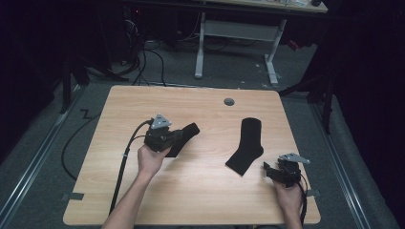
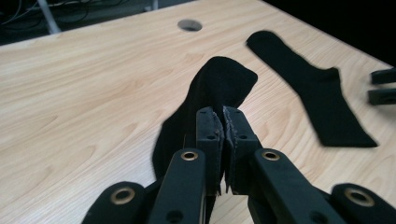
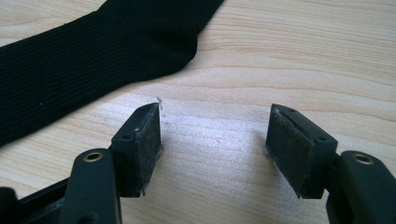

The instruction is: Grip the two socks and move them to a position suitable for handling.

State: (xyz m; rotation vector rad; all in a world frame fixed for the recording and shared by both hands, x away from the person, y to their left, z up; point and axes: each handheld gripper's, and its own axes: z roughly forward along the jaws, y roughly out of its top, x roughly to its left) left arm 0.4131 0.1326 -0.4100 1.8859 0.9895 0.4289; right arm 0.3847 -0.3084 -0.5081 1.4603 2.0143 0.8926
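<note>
Two black socks lie on the wooden table point(image 1: 124, 105). My left gripper point(image 1: 177, 135) is shut on the first sock point(image 1: 190, 131) left of centre; in the left gripper view the closed jaws point(image 2: 223, 116) pinch a fold of that sock point(image 2: 222, 81), which rises slightly off the wood. The second sock point(image 1: 246, 145) lies flat right of centre, also seen as a long strip point(image 2: 313, 93). My right gripper point(image 1: 267, 171) stands open just right of that sock's near end. In the right gripper view its jaws point(image 3: 212, 135) hold nothing over bare wood, and the sock point(image 3: 93, 56) lies just beyond them.
A round cable hole point(image 1: 229, 101) sits near the table's far edge. Behind the table stands a white-legged desk point(image 1: 236, 31), with cables on the floor point(image 1: 143, 62). A black cable point(image 1: 122, 167) trails from my left gripper across the table's near left.
</note>
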